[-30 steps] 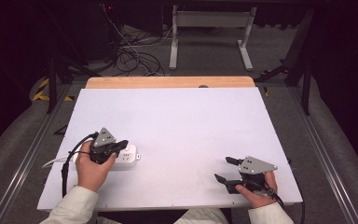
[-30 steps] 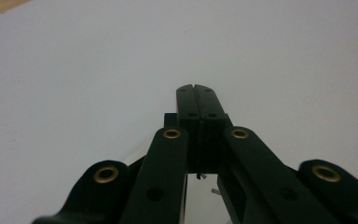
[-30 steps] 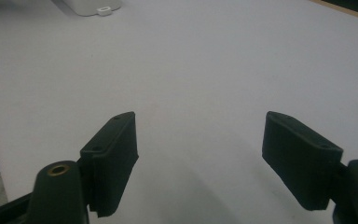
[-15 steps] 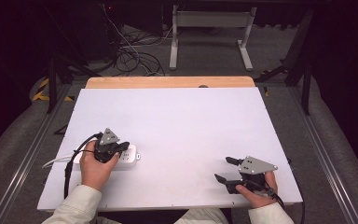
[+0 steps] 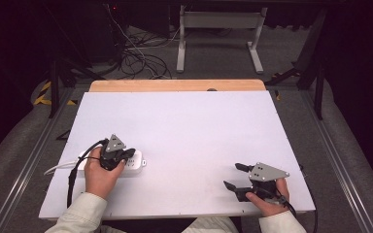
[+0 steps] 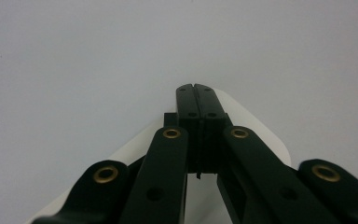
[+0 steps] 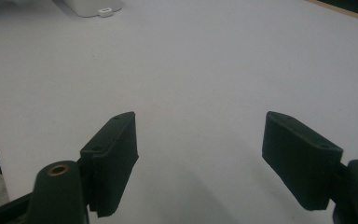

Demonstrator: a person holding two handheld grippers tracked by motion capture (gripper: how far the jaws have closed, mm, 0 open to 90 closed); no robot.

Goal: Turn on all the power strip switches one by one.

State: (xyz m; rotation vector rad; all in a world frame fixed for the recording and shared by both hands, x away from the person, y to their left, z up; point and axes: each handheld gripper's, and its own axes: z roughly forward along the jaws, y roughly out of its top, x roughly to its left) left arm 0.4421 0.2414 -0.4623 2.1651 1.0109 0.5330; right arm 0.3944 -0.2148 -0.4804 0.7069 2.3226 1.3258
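Observation:
A white power strip (image 5: 137,166) lies on the left part of the white table (image 5: 184,131), its white cord (image 5: 60,166) trailing left. My left gripper (image 5: 130,154) rests over the strip with its jaws pressed together and nothing seen between the pads. In the left gripper view the shut gripper (image 6: 196,88) points past the strip's rounded end (image 6: 261,135). My right gripper (image 5: 233,175) sits low near the front right of the table, open and empty. The right gripper view has its wide-apart gripper (image 7: 200,140) over bare table, with the power strip (image 7: 93,5) far off at the top left.
A wooden strip (image 5: 175,85) runs along the table's far edge. Beyond it stand a metal frame (image 5: 218,34) and loose cables (image 5: 141,58) on the floor. Metal rails (image 5: 26,160) flank the table.
My left hand has edged slightly to the right over the power strip. The right gripper has stayed still.

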